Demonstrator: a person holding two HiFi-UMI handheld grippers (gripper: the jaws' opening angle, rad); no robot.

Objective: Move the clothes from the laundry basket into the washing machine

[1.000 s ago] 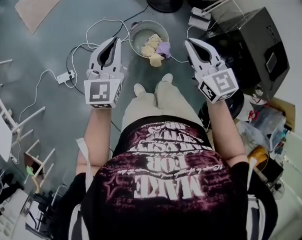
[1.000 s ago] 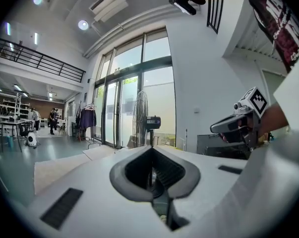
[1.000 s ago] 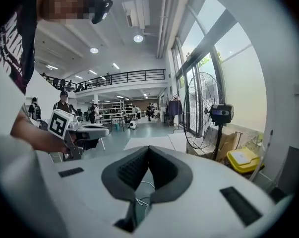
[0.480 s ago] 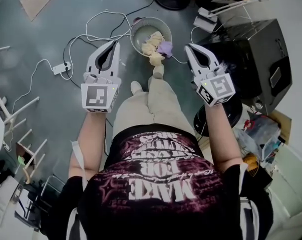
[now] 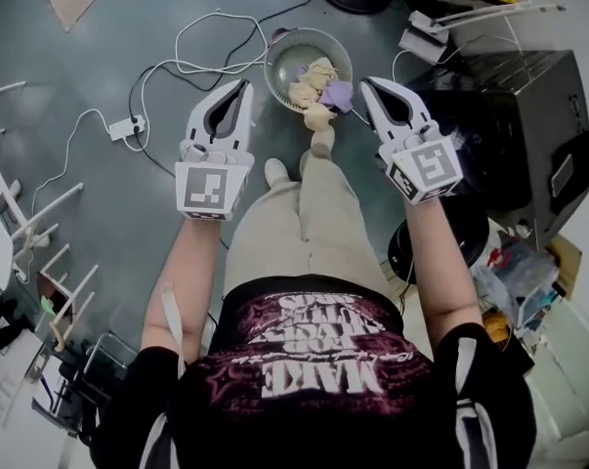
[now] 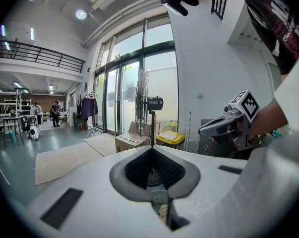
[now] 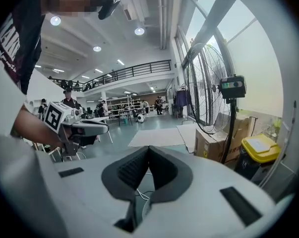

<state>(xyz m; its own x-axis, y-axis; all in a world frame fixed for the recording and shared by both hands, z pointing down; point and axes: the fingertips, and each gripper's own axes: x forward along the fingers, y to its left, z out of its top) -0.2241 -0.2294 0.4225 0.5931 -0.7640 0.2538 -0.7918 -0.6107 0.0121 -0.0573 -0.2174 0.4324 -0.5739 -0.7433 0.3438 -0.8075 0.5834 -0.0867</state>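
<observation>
Jaws of both grippers are clenched, with nothing between them.

In the head view, the left gripper (image 5: 241, 91) and right gripper (image 5: 369, 88) hang above the floor on either side of the laundry basket (image 5: 275, 60) at upper centre. The clothes (image 5: 316, 78) lie heaped in it, cream pieces and a lilac one. One cream piece spills over the near rim, just beside the person's shoe (image 5: 321, 143). A black box (image 5: 528, 115) at the right edge is probably the washing machine.

Several things could go wrong from here. Shut jaws would only shove the heap. The white cables (image 5: 191, 62) looping beside the basket could snag a foot. The overhanging piece could be trodden on.

The shirt print, seen upside down, reads "MAKE" and "FOR"; the other lines are too ornate to read.

In the left gripper view, the clenched jaws point across a hall toward a standing fan (image 6: 143, 90). No writing is legible.

In the right gripper view, the jaws are likewise closed and empty. A yellow bin (image 7: 258, 147) at lower right shows no readable label.
</observation>
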